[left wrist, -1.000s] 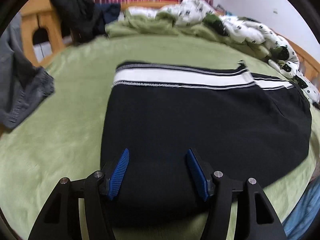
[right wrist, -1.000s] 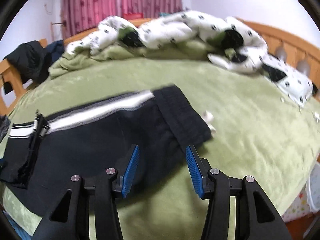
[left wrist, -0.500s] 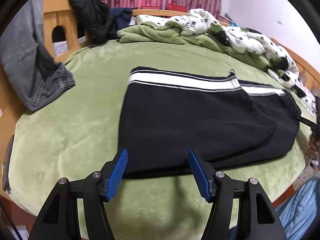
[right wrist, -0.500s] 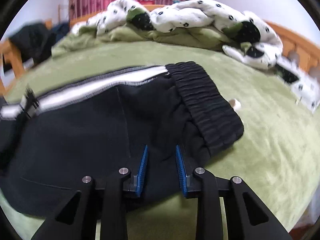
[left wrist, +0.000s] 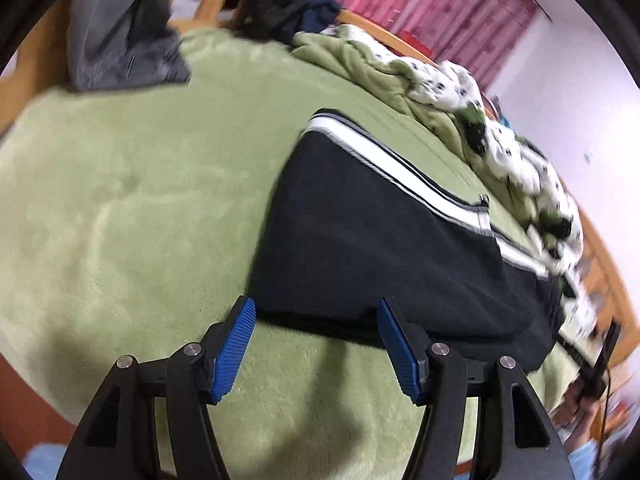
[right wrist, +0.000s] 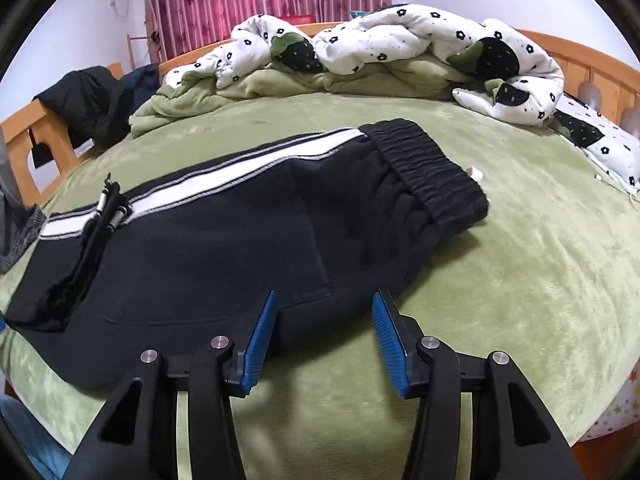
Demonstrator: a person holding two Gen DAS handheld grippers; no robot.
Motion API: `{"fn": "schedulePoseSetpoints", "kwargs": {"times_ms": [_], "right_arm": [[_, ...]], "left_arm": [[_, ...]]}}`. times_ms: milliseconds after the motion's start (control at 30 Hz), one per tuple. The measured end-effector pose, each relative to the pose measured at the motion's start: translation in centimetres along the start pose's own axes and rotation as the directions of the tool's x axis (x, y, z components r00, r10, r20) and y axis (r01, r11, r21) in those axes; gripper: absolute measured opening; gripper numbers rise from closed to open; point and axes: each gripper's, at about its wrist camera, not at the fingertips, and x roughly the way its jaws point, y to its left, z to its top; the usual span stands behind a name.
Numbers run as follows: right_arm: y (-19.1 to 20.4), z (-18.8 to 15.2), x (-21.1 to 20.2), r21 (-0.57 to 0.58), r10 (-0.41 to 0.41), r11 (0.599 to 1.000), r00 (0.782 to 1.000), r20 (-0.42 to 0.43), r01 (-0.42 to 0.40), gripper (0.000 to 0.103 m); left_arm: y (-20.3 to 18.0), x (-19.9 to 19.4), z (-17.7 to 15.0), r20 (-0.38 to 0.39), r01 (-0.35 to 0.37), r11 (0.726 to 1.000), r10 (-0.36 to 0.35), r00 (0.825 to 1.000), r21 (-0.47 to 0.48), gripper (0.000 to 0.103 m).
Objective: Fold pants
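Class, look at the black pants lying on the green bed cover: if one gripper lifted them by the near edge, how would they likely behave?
The black pants lie flat with soft creases, so they would probably droop rather than hold shape. The gathered waistband looks thicker and may hang heaviest. The plushy green bed cover likely grips them, so pushing might bunch them.

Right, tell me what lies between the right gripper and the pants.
Only bare green blanket in the right wrist view; right gripper is open just short of the pants.

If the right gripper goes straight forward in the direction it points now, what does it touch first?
Most likely the near edge of the black pants: the open right gripper points straight at it, the fabric lying just beyond its fingertips. Depth is hard to judge in this fisheye view.
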Motion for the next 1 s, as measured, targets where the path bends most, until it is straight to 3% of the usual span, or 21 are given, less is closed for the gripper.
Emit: {"fn": "schedulePoseSetpoints", "kwargs": {"times_ms": [133, 267, 467, 533, 567, 633, 667, 867, 1000], "right_arm": [[0.3, 0.4, 0.1, 0.026, 0.014, 1.0, 1.0, 0.006, -0.014, 0.049], [0.3, 0.5, 0.6, 0.03, 0.019, 0.999, 1.0, -0.001, -0.019, 0.05], [0.3, -0.2, 0.9, -0.003, -0.041, 0.999, 0.999, 0.008, 0.041, 0.05], [0.3, -0.2, 1.0, -0.017, -0.053, 0.998, 0.999, -0.002, 0.053, 0.05], [0.4, -0.2, 1.0, -0.02, -0.052, 0.998, 0.999, -0.004, 0.052, 0.05], [0.3, -0.1, 0.9, -0.019, -0.058, 0.998, 0.998, 0.0, 0.058, 0.05], [0.3, -0.1, 0.8, -0.016, -0.065, 0.998, 0.998, 0.0, 0.065, 0.05], [-0.5, 0.0, 0.9, 0.019, -0.07, 0.997, 0.997, -0.027, 0.07, 0.047], [-0.5, 0.0, 0.4, 0.019, -0.023, 1.0, 1.0, -0.017, 0.024, 0.047]], "left_arm": [[2.1, 0.8, 0.0, 0.012, 0.087, 0.986, -0.086, 0.996, -0.139, 0.062], [2.9, 1.0, 0.3, 0.012, 0.086, 0.982, -0.086, 0.996, -0.17, 0.061], [1.4, 2.0, 0.3, 0.013, 0.024, 0.992, -0.023, 1.0, -0.124, 0.059], [1.0, 2.1, 0.7, 0.004, 0.004, 0.992, -0.004, 1.0, -0.126, 0.052], [0.9, 2.1, 0.9, 0.0, -0.005, 0.991, 0.005, 1.0, -0.135, 0.041], [1.3, 1.8, 1.1, -0.005, 0.0, 0.989, 0.0, 1.0, -0.149, 0.031], [1.4, 1.5, 1.2, 0.008, 0.01, 0.988, -0.009, 1.0, -0.153, 0.02], [-2.4, -0.7, 2.8, 0.088, -0.003, 0.999, 0.007, 0.996, -0.042, 0.015], [-8.0, -2.1, 4.2, 0.125, 0.034, 0.995, -0.045, 0.991, 0.088, 0.014]]}}
